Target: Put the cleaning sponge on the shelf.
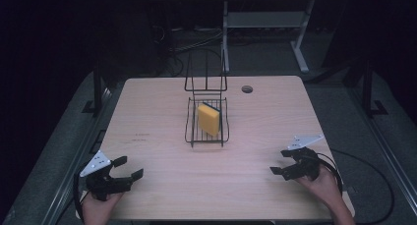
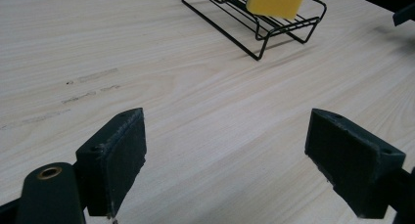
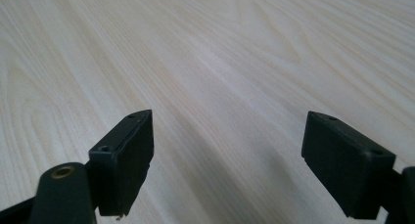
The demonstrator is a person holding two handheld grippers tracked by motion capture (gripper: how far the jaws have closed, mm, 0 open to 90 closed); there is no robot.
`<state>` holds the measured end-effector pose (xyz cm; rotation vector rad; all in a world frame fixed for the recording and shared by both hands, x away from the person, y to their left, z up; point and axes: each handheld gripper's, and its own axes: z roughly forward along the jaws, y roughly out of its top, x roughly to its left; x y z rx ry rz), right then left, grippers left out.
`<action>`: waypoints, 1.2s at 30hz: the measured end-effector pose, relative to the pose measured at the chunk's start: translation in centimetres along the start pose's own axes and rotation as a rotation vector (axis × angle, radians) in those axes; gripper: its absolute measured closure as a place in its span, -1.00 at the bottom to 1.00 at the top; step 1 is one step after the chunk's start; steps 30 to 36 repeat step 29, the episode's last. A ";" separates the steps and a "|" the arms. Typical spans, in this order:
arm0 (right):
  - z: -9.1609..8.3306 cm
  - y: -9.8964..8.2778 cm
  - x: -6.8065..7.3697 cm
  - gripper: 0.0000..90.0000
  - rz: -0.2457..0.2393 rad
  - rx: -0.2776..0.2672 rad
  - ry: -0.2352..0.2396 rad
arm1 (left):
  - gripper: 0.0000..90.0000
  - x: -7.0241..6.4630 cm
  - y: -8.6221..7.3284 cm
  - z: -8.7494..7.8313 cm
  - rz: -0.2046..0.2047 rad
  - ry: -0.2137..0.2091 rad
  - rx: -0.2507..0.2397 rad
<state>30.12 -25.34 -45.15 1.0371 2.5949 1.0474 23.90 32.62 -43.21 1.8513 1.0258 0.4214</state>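
Sponge (image 1: 209, 119) leaning in wire rack (image 1: 193, 136) at table centre; my left gripper (image 1: 129, 168) at 7 o'clock, right gripper (image 1: 281, 161) at 5 o'clock, both wide, holding nothing.

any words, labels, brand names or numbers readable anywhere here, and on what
None can be read.
Light wooden table: faint dark marks, too small and smeared to read as text.
Yellow sponge in the black wire rack: no print shows.
Black tongs, left and right: no lettering shows.

We see a pale rectangular wooden table (image 1: 162, 151) bearing a black wire rack (image 1: 193, 134) toward twelve o'clock.
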 end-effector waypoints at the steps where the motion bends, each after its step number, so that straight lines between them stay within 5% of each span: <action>1: 0.0 -0.1 0.0 -0.58 0.002 0.001 0.001 | -0.67 0.0 0.0 0.0 0.000 0.000 0.000; 36: -1.3 -2.9 1.5 -0.58 0.026 -0.034 -0.023 | -0.67 -0.2 0.1 0.3 0.010 -0.003 0.009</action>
